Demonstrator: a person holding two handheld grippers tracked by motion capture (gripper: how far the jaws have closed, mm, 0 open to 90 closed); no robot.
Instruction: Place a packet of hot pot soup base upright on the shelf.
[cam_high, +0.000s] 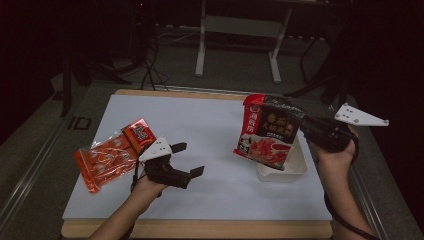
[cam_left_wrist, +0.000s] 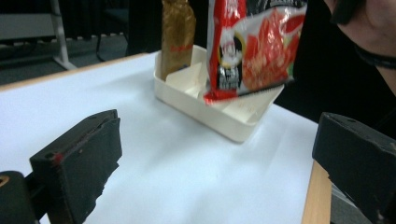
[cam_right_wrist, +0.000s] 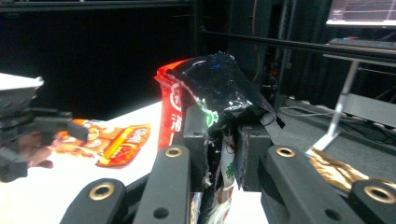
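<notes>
My right gripper (cam_high: 306, 128) is shut on the edge of a red-and-black snack packet (cam_high: 267, 132), which hangs tilted just above a white tray (cam_high: 295, 170) at the table's right. The right gripper view shows the jaws (cam_right_wrist: 222, 154) pinching the crumpled packet (cam_right_wrist: 210, 79). Left of centre, my left gripper (cam_high: 188, 159) hovers low over the white table top, open and empty. Between its wide black jaws (cam_left_wrist: 219, 154) I see the tray (cam_left_wrist: 177, 95), a brown packet (cam_left_wrist: 177, 32) standing in it, and the hanging packet (cam_left_wrist: 252, 46).
An orange packet (cam_high: 105, 162) and a small red packet (cam_high: 140, 134) lie at the table's left, just beyond the left hand. The white sheet (cam_high: 215, 125) covers the wooden table. A metal stand (cam_high: 240, 30) and cables stand on the dark floor behind.
</notes>
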